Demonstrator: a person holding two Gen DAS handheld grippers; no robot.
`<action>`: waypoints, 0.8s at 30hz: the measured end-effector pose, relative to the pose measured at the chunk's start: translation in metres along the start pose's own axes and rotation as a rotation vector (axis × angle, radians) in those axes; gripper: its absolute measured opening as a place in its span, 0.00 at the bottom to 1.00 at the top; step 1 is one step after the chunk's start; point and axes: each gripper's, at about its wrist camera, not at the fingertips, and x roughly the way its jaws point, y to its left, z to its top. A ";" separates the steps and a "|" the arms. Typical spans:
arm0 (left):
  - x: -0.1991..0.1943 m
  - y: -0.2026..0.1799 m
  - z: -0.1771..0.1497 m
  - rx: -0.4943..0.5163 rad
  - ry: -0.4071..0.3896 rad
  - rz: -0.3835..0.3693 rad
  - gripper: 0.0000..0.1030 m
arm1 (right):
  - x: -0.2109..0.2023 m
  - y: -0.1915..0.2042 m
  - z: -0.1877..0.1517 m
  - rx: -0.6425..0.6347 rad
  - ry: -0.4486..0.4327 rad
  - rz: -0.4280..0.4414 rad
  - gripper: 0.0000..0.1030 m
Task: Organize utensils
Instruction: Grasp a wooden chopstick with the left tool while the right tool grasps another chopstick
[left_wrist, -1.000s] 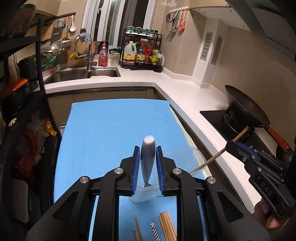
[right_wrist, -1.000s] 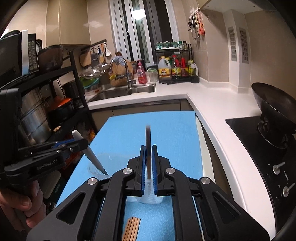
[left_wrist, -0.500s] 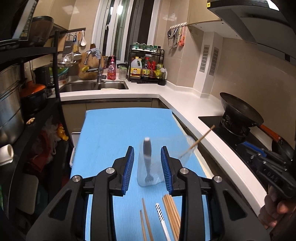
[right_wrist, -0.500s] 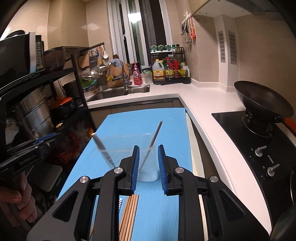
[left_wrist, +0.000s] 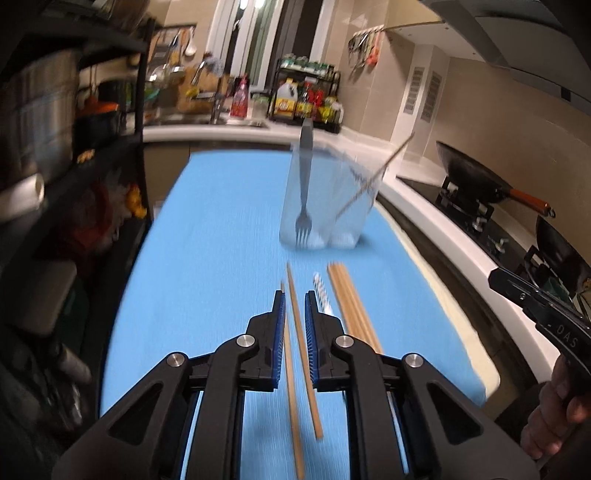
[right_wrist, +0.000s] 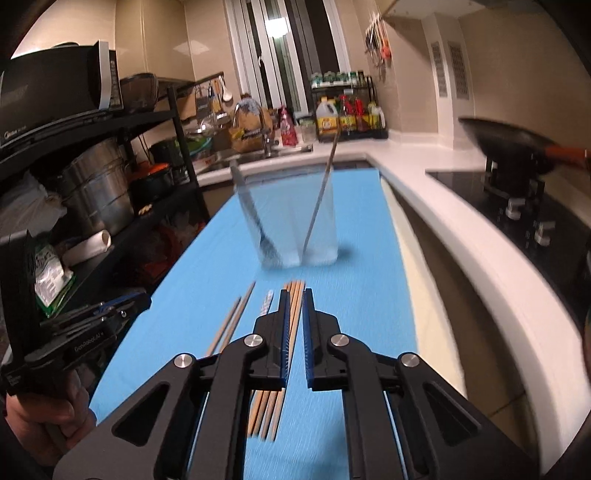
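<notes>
Two utensils already stand in the clear plastic cup (left_wrist: 325, 206) at twelve o'clock on the blue mat (left_wrist: 207, 258): a grey-handled metal fork (left_wrist: 304, 184) leaning at its left side, tines down, and a single thin wooden chopstick (left_wrist: 373, 181) slanting toward two o'clock; so you are between placements, with the next pick in hand. Your left gripper (left_wrist: 294, 306) is parted and empty, its jaws straddling one loose wooden chopstick (left_wrist: 301, 332) on the mat, a second loose chopstick (left_wrist: 290, 387) lying just at its seven o'clock side; whether the pads touch the wood I cannot tell through the blur. A striped straw-like stick (left_wrist: 322, 291) lies just right of that gripper; beyond it at one o'clock, the bundle of wooden chopsticks (right_wrist: 291, 314). Your right gripper (right_wrist: 294, 317) hangs over that bundle, jaws narrowly apart, holding nothing. Next, I judge: lower each gripper squarely, close on one stick only, lift it clear of its neighbours, then tip it upright into the cup without knocking the light cup over.
</notes>
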 end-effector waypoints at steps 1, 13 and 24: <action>0.000 0.001 -0.016 -0.002 0.010 0.008 0.11 | 0.003 0.000 -0.013 0.012 0.015 0.002 0.07; 0.007 0.003 -0.086 -0.045 0.135 0.002 0.11 | 0.059 0.018 -0.094 0.002 0.242 0.001 0.10; 0.016 -0.002 -0.096 -0.030 0.161 0.031 0.11 | 0.065 0.028 -0.097 -0.085 0.255 -0.068 0.10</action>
